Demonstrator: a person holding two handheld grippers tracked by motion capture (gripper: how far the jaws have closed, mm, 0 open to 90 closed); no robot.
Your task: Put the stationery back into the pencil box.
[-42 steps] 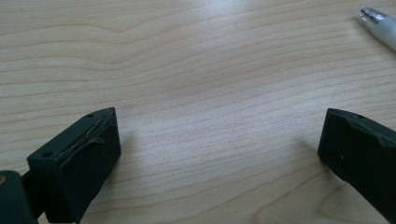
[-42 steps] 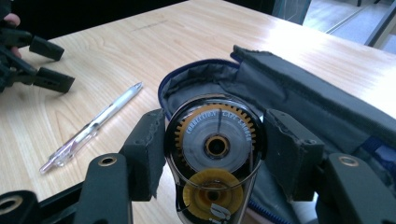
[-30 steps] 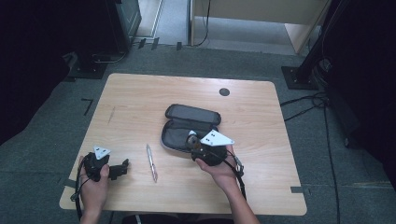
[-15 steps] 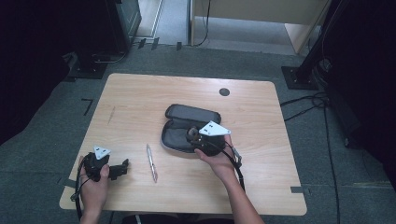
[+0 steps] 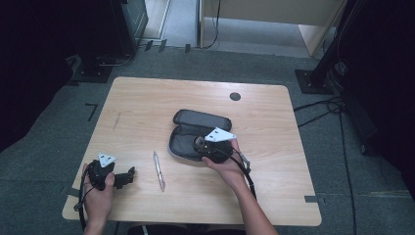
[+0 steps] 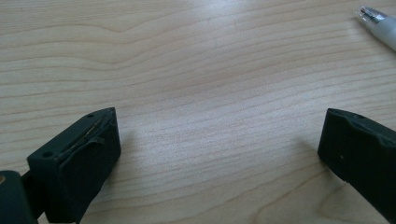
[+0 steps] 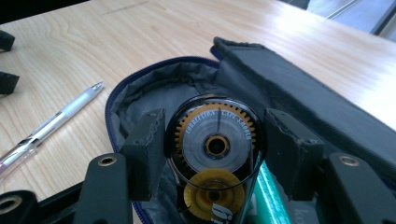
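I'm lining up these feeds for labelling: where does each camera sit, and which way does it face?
High view: above the person's side, facing forward and down on the wooden table; forearms, both hands show.
Left gripper view: rides the left gripper, facing tabletop; jaws apart.
Right gripper view: rides the right gripper, facing the open dark zip case; jaws flank a correction-tape dispenser.
Shared: the clear plastic pen.

Table (image 5: 147, 103): light wood-grain top, smooth, satin sheen. Pencil case (image 7: 289, 98): dark matt cloth outside, grey fabric lining. Correction tape (image 7: 215, 140): glossy clear plastic shell, gold toothed wheels. Pen (image 7: 51, 123): translucent glossy plastic. Right gripper (image 7: 215, 154) pads: black, matt, rough-edged. Left gripper (image 6: 219, 149) pads alike.
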